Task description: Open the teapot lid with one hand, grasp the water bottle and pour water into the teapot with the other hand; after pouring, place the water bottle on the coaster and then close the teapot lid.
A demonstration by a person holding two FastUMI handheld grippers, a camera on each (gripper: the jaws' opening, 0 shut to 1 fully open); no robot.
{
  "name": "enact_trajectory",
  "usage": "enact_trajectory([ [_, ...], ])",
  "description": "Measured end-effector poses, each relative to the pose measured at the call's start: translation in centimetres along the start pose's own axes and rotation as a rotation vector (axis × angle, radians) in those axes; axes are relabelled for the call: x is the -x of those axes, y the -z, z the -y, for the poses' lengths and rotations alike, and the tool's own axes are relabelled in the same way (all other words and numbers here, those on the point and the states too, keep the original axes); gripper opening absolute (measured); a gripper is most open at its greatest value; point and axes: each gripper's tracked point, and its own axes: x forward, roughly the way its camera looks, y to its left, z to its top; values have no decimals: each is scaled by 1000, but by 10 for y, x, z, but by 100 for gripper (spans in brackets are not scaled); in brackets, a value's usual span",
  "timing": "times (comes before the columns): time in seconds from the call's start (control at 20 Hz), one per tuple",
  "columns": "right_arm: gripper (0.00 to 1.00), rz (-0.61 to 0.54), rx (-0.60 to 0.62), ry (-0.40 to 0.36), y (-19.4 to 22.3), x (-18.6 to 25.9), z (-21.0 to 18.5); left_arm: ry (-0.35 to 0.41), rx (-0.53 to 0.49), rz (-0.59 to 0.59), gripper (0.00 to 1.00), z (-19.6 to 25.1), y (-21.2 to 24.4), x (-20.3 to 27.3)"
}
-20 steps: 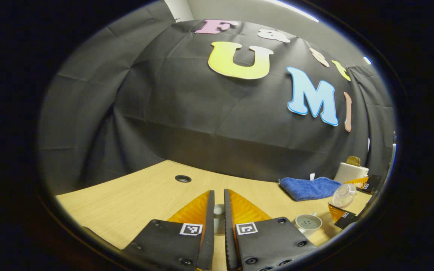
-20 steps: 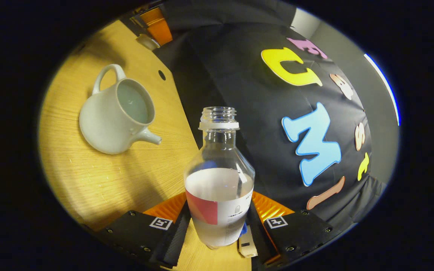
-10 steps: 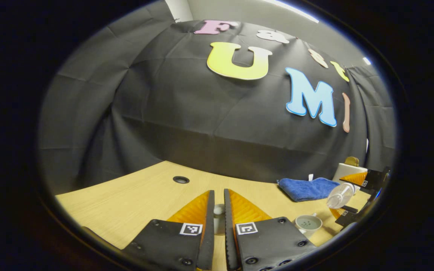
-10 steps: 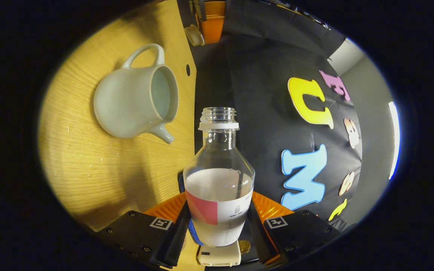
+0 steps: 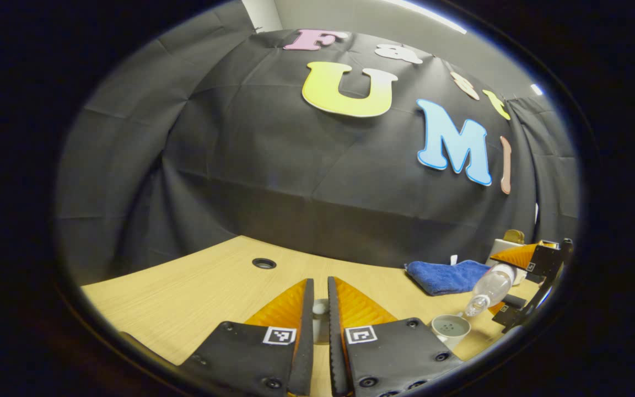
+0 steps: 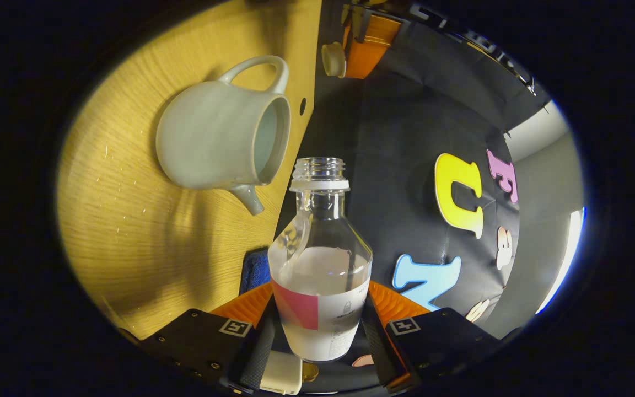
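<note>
- Tilting over the glazed, rounded teapot (image 6: 221, 140) on the wood-grain worktop (image 6: 130, 231), we see the clear water bottle (image 6: 320, 264) clamped in the right claw (image 6: 320, 325).
- The left claw (image 5: 320, 320) pinches the small lid (image 5: 320, 309).

Both views sharing teapot (image 5: 450, 327), wall

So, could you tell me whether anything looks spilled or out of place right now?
Small droplets speckle the table beside the teapot, which suggests splashed water. Otherwise nothing stands out: the water bottle is tilted toward the open teapot, and the lid sits between the left gripper's fingers.
</note>
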Motion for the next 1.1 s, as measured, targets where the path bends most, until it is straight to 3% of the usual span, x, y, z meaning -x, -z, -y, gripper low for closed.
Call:
enact_trajectory([
  [0.2,75,14,72,4,0,-1,6,2,8,8,18,-1,-3,-1],
  [0.25,75,18,89,12,0,-2,6,3,9,8,22,0,-3,0],
  [0.45,75,35,156,26,0,-3,11,3,7,6,18,0,-1,-1],
  [0.5,75,39,171,31,0,-4,13,4,9,8,22,0,-3,-1],
  [0.55,75,44,188,38,-1,-3,19,4,10,9,18,0,-2,-1],
  [0.6,75,49,205,44,-3,-4,22,4,11,9,22,0,-3,-1],
  [0.7,72,59,228,51,-4,-4,25,4,9,8,22,0,-2,-1],
  [1.1,75,98,366,95,-15,-5,48,6,16,10,22,0,-3,0],
])
